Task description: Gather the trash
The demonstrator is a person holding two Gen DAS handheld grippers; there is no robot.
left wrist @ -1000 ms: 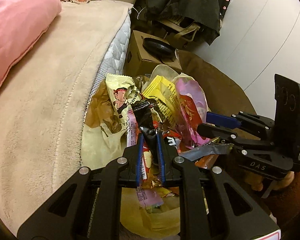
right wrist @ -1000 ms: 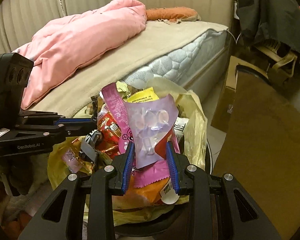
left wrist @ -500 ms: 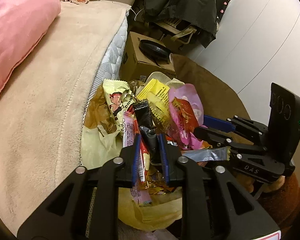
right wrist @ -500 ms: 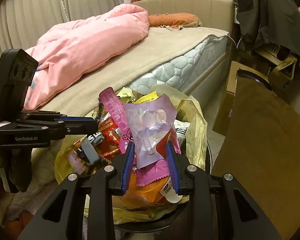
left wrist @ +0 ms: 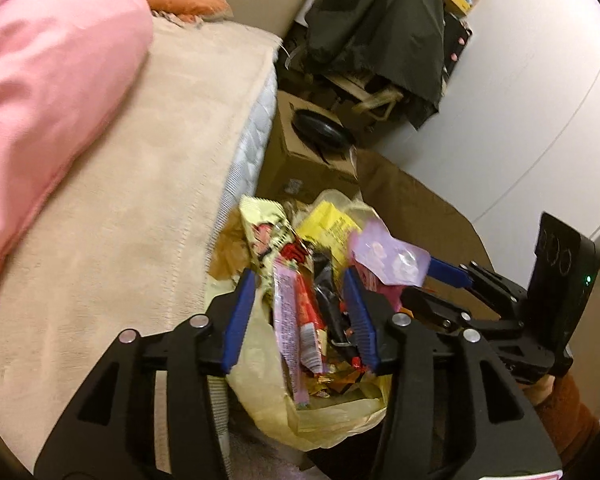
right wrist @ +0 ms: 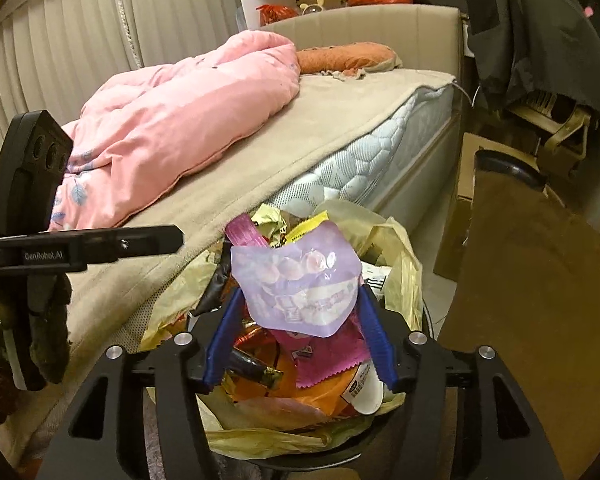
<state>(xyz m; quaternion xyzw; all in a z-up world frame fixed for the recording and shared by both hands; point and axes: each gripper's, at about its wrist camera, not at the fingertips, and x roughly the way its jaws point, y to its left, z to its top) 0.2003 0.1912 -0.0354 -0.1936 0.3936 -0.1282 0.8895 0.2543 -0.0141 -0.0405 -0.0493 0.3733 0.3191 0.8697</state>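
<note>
Bed (right wrist: 340, 128) alongside; yellow trash bag (right wrist: 400, 264) stuffed with wrappers just beside its edge. Left gripper (left wrist: 300, 312) jaws apart over the wrappers (left wrist: 300, 312), holding nothing. Right gripper (right wrist: 296, 332) jaws apart, lilac pouch (right wrist: 296, 284) loose between them. Step: dropping trash in. Next: likely pull both clear and fetch more.

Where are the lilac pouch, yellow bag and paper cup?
lilac pouch (right wrist: 296, 284), right wrist view, middle of its clear front.
yellow bag (right wrist: 400, 264), right wrist view, far right rim.
paper cup (right wrist: 364, 390), right wrist view, printed side wall.
</note>
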